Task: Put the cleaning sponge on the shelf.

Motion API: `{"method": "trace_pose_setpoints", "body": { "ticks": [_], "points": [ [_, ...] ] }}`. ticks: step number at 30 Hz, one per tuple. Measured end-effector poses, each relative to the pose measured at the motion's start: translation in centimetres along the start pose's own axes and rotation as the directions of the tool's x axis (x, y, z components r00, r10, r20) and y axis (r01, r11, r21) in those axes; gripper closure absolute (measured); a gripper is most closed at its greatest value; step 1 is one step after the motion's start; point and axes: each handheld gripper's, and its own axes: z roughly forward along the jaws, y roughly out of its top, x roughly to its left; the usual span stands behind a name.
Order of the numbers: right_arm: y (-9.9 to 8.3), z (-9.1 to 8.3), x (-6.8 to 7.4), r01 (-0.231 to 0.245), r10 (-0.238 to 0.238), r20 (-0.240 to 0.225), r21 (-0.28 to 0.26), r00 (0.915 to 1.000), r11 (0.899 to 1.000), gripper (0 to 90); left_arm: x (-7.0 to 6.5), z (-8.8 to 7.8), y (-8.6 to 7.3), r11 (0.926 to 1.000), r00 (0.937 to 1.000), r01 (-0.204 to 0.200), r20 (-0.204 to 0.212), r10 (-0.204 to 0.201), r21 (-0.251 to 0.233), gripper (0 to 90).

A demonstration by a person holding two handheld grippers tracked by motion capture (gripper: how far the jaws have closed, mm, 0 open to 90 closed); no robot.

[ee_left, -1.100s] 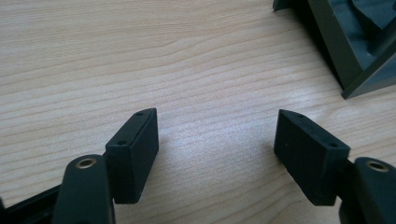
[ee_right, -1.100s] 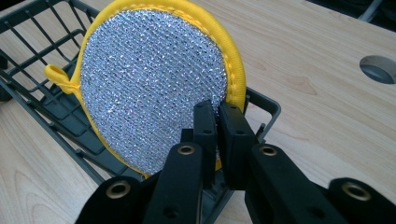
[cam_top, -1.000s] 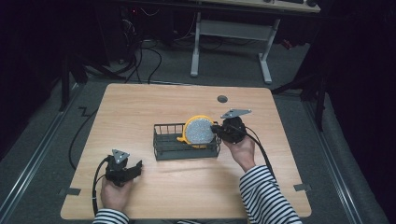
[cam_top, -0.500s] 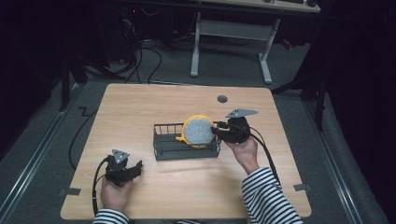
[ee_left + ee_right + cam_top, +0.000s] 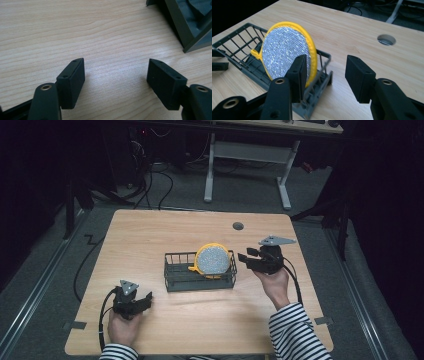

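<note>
A round silver pad with a yellow rim stands on edge at the right end of a dark wire basket at the table's middle. My right gripper is open just right of the basket, its jaws apart and holding nothing, a short gap from the pad. Near the front left of the table my left gripper rests open over bare wood, with the basket's corner at the upper right of the left gripper view.
The wooden table has a round cable hole at the back right. Beyond its far edge stand a white desk frame and floor cables. A cable trails off the table's left side.
My right gripper has let go of the pad and drawn back to the right, jaws now apart. The pad stays standing in the basket. The left gripper has not moved.
</note>
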Motion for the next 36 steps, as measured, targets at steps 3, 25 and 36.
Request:
{"method": "trace_pose_setpoints", "body": {
  "ticks": [3, 25, 36],
  "points": [
    [-0.4, -0.9, -0.6, -0.012, 0.012, 0.015, -0.007, 0.9998, 1.0, 52.6, 0.0, 0.0, 0.0, 1.0, 1.0, 0.0, 0.001, 0.0, 0.002, 31.2],
    [-5.5, -5.5, -3.9, -0.122, 0.126, 0.07, -0.059, 0.9895, 0.991, 53.6, 0.0, 0.0, 0.0, 1.0, 1.0, 0.0, 0.0, 0.0, 0.002, 31.2],
    [-8.7, -6.3, -5.1, -0.176, 0.182, 0.094, -0.066, 0.9788, 0.982, 53.5, 0.0, 0.0, 0.0, 1.0, 1.0, 0.0, -0.001, 0.0, 0.001, 31.2]
  ]
}}
